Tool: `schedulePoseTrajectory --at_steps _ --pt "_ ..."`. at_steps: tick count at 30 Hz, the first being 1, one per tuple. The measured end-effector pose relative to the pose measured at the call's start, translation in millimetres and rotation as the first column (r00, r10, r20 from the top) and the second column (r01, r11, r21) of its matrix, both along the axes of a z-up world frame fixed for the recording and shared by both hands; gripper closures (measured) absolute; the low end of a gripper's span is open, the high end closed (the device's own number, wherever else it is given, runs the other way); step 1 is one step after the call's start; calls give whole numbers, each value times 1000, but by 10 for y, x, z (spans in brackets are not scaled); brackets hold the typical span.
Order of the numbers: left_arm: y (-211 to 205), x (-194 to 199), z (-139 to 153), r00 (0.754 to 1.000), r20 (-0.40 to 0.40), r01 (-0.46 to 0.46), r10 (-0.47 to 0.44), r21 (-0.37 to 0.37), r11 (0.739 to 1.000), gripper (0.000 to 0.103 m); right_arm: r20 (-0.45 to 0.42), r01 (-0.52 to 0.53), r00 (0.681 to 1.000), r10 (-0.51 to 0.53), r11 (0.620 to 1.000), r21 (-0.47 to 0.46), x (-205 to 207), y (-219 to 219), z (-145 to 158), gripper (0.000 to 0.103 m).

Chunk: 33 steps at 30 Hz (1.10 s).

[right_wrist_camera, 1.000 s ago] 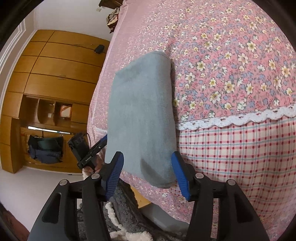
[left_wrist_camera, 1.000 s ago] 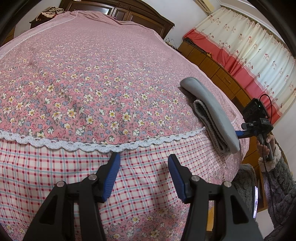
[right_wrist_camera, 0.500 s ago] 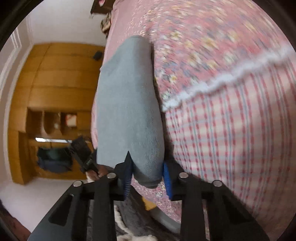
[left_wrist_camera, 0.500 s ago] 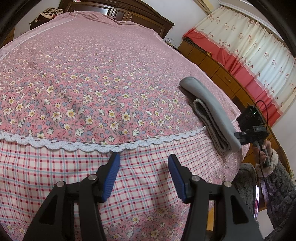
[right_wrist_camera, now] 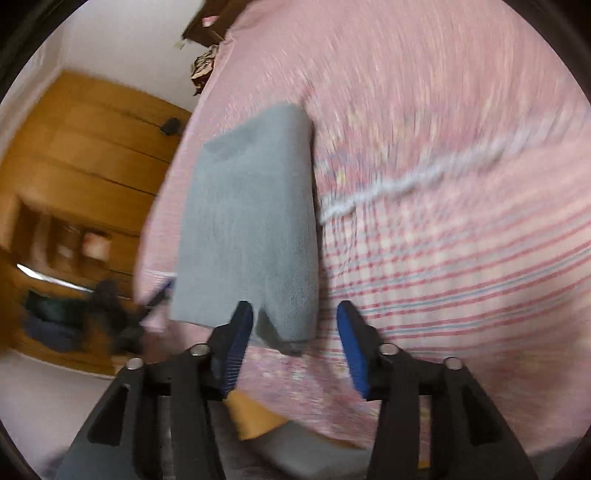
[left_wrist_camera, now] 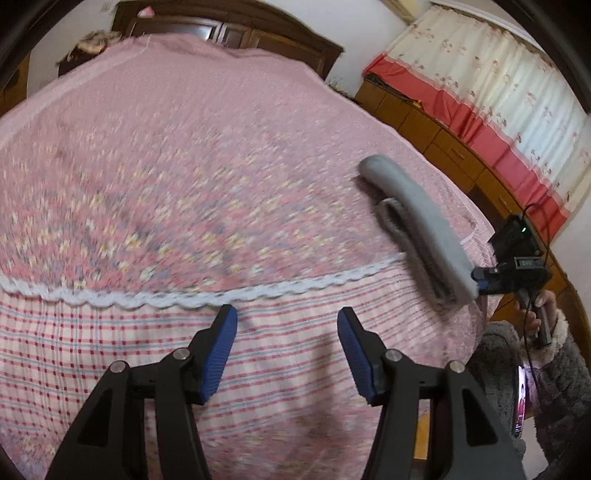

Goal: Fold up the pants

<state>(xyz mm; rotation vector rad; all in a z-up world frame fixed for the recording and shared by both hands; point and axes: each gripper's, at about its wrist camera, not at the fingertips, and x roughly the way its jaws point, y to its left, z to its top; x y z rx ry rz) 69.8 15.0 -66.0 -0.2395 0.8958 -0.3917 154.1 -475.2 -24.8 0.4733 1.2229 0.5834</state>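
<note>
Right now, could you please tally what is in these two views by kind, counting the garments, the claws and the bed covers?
Folded grey pants: 1
Claws: 2, the left claw open over the checked part of the cover, the right claw open at the pants' near end
Pink floral bedspread: 1
Total: 4

This is a bedroom in a home. A wide bed point(left_wrist_camera: 184, 177) fills most of both views, spread with a pink floral coverlet point(left_wrist_camera: 155, 155) edged in white lace over a red-checked sheet point(left_wrist_camera: 110, 354), with a dark carved wooden headboard point(left_wrist_camera: 236, 33) against the white wall. Along one side run low wooden cabinets point(left_wrist_camera: 436, 125) under cream flowered curtains point(left_wrist_camera: 491, 74) with a red band, and on the other stands a built-in wooden wardrobe point(right_wrist_camera: 85, 155) with open shelves.
</note>
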Motion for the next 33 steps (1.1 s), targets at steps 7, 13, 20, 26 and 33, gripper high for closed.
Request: schedulePoseTrajectory --at_steps 7,13,20,26,33 --pt "-748 -254 604 980 193 30 -46 86 996 15 437 114 898 -54 987 -112 -545 59 852 6" --pt "-1243 -597 947 913 404 9 -46 94 996 0 624 434 725 -292 897 -84 -1191 374 986 4" --pt "-1343 -624 549 946 323 -28 -10 111 993 0 723 608 634 -275 755 -246 -1564 1035 380 4" --pt "-1230 -708 145 954 300 -77 30 145 986 0 682 547 689 -247 794 -265 -1572 1010 52 4" --pt "-1181 -782 -151 959 282 -69 34 116 991 0 664 531 708 -240 800 -278 -1644 1075 -122 4"
